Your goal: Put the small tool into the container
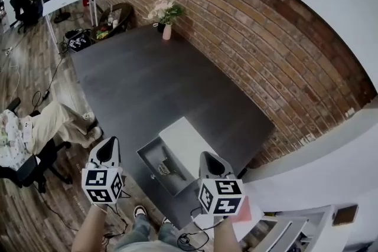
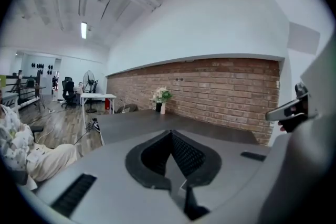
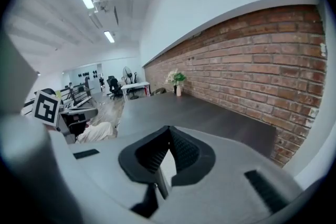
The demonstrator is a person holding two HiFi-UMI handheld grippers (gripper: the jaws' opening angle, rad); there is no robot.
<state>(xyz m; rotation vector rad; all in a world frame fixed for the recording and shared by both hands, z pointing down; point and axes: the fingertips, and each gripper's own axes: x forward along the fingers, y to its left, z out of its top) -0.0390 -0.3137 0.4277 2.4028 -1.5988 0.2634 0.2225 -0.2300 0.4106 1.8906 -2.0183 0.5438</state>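
Head view: small tool (image 1: 164, 167) lies inside the container (image 1: 149, 164). Left gripper (image 1: 111, 144) and right gripper (image 1: 208, 157) hover nearby, jaws together, empty.

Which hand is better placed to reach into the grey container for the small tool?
Right, narrowly. The right hand-held gripper hangs at the edge of the container, near the tool; the left hand-held gripper sits farther off. Both are shut and empty.

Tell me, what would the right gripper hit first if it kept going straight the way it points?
Probably the dark table: the right gripper aims slightly down across its top, and nothing shows between them. Depth is unclear.
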